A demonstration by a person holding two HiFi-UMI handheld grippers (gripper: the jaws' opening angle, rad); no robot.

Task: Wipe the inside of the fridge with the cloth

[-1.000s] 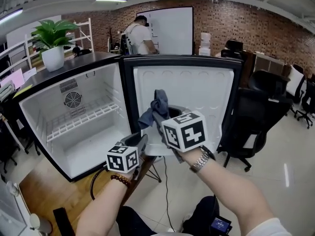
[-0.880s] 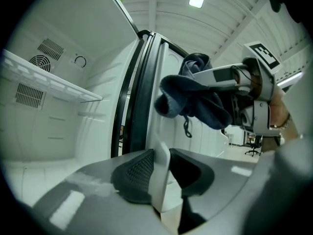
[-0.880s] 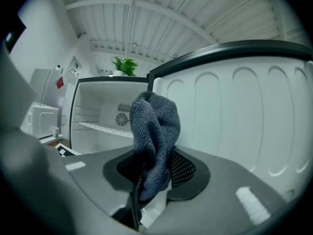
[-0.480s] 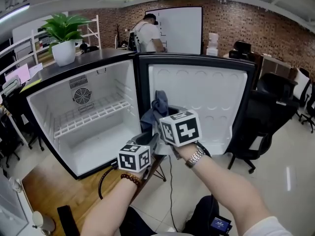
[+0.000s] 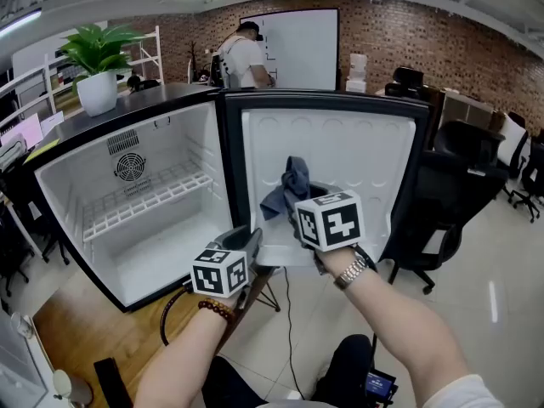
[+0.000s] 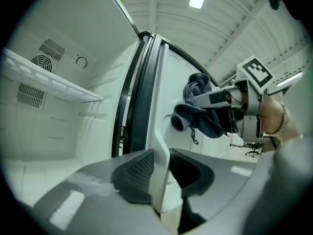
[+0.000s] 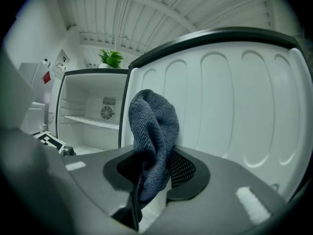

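Note:
The small fridge [image 5: 127, 219] stands open, its white inside bare except for one wire shelf [image 5: 140, 198]. Its door [image 5: 357, 160] is swung out to the right, inner face toward me. My right gripper [image 5: 299, 209] is shut on a blue-grey cloth [image 5: 289, 187], which bunches up above the jaws close in front of the door's inner panel [image 7: 234, 106]. In the right gripper view the cloth [image 7: 154, 129] fills the gap between the pads. My left gripper [image 5: 245, 243] sits lower left, shut on the door's white lower edge [image 6: 157, 146]. The left gripper view also shows the cloth [image 6: 200, 114].
A potted plant [image 5: 95, 62] stands on the fridge's black top. A black office chair [image 5: 442, 202] is just right of the door. A person [image 5: 242, 58] stands at a whiteboard far behind. A black cable [image 5: 174, 313] loops on the floor below the fridge.
My right gripper with the cloth has shifted a little right and down in front of the door panel. The left gripper has stayed on the door's edge.

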